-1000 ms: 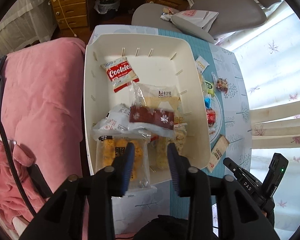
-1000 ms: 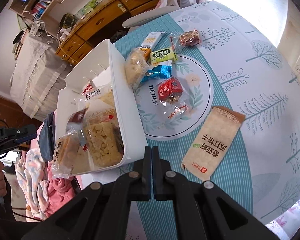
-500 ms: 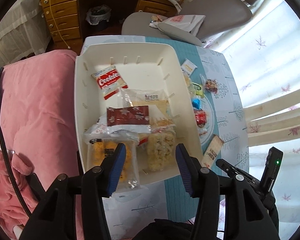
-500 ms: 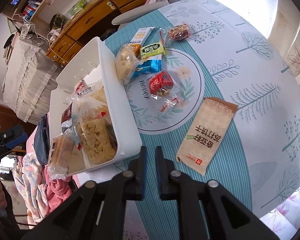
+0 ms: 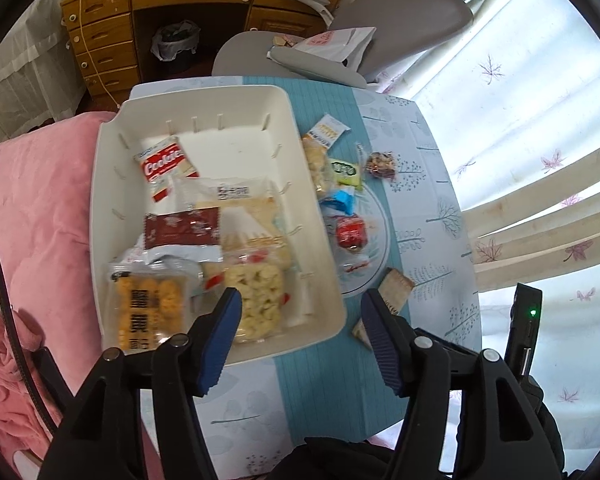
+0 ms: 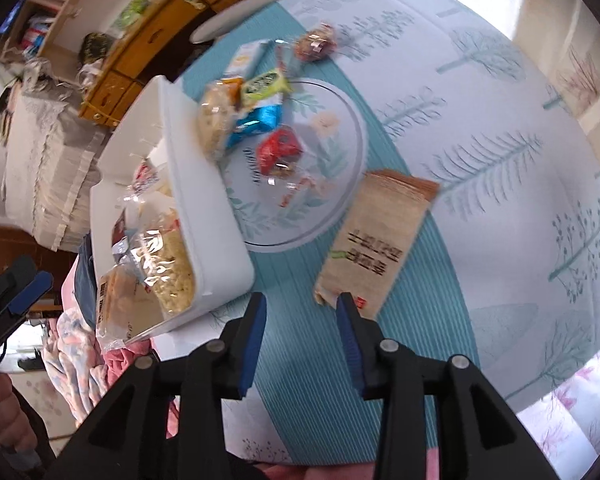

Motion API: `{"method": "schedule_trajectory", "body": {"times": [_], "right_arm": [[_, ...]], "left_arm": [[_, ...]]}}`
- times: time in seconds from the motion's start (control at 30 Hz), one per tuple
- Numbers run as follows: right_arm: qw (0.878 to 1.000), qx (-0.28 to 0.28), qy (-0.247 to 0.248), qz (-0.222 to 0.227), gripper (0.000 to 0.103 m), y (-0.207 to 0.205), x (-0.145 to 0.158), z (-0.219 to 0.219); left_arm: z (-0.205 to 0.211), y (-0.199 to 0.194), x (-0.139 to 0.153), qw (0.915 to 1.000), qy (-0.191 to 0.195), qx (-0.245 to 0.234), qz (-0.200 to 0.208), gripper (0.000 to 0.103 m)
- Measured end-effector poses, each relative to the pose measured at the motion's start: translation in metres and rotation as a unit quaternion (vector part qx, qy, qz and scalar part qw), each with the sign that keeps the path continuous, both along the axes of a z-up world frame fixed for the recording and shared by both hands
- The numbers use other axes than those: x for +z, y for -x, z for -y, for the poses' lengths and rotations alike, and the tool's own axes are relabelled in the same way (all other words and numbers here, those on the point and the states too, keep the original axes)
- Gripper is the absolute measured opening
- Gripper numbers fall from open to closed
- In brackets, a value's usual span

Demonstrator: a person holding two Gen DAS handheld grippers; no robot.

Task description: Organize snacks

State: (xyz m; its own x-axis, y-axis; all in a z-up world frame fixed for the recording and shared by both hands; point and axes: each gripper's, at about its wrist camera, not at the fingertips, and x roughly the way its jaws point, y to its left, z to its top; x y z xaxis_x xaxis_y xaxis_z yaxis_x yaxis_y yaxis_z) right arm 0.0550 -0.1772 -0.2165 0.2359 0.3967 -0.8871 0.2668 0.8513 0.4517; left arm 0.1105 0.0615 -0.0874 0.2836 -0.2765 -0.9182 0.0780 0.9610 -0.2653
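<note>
A: Left gripper (image 5: 300, 316), jaws wide, nothing held, hovers over the near end of the white bin (image 5: 112, 184). Bin holds the cookie packet (image 5: 166, 164) and several clear bags.

B: Right gripper (image 6: 302, 316), jaws moderately apart, empty, sits just before the tan biscuit packet (image 6: 374, 240) lying flat on the tablecloth (image 6: 480, 112).

A: Risk: a flat packet may slide from the pads, not lift.

B: Only the left view shows the bin's empty far end; the right view shows the packet whole.
</note>
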Motion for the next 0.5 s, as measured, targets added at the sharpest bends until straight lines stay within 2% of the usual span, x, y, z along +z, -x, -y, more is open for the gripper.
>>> {"method": "schedule_trajectory", "body": {"times": [0.1,0.2,0.4,0.47,0.5], "right_arm": [[0.999,-0.026,-0.016,-0.017,0.038,0.001,-0.004,0.01],[0.997,-0.058,-0.029,-0.037,0.044,0.002,-0.011,0.018],[0.988,-0.126,-0.04,-0.086,0.049,0.004,-0.032,0.03],[0.984,-0.141,-0.041,-0.098,0.059,0.005,-0.038,0.031],[0.983,-0.148,-0.041,-0.101,0.06,0.004,-0.041,0.031]], "left_arm": [[0.019,-0.005,-0.001,0.9999,-0.01,-0.006,0.001,0.064],[0.036,-0.012,-0.003,0.9997,-0.019,-0.014,0.0,0.065],[0.079,-0.032,-0.01,0.9974,-0.053,-0.048,0.001,0.071],[0.096,-0.04,-0.017,0.9958,-0.067,-0.062,-0.003,0.074],[0.101,-0.043,-0.02,0.9951,-0.073,-0.067,-0.006,0.074]]}}
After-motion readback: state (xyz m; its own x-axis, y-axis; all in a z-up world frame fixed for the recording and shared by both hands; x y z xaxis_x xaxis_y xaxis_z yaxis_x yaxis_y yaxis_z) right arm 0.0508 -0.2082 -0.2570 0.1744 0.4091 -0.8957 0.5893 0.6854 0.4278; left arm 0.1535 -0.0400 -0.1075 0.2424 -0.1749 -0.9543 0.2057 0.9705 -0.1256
